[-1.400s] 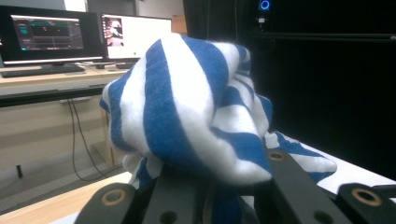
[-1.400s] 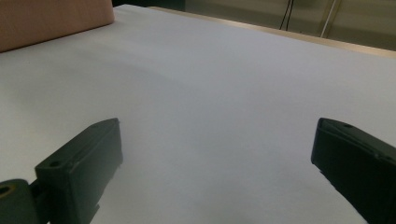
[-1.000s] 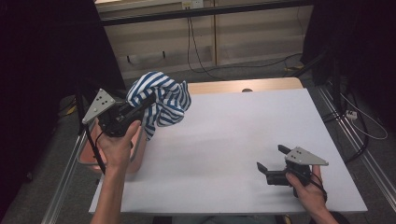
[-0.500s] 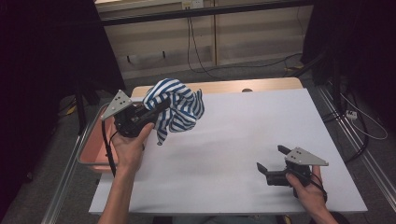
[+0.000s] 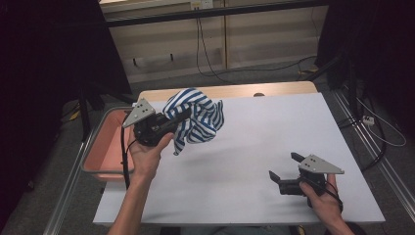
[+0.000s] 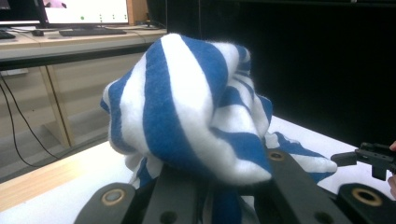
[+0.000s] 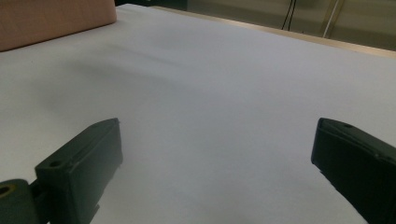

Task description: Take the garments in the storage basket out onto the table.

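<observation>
One striped cloth (image 5: 195, 120), one pink bin (image 5: 105, 147), one white table (image 5: 235, 161), two claws

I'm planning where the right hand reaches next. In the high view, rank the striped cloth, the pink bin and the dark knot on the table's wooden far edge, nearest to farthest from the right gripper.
From the right gripper, at the table's near right:
1. Striped cloth, up left, held in the left gripper.
2. Dark knot, on the far edge.
3. Pink bin, beyond the table's left edge.
</observation>
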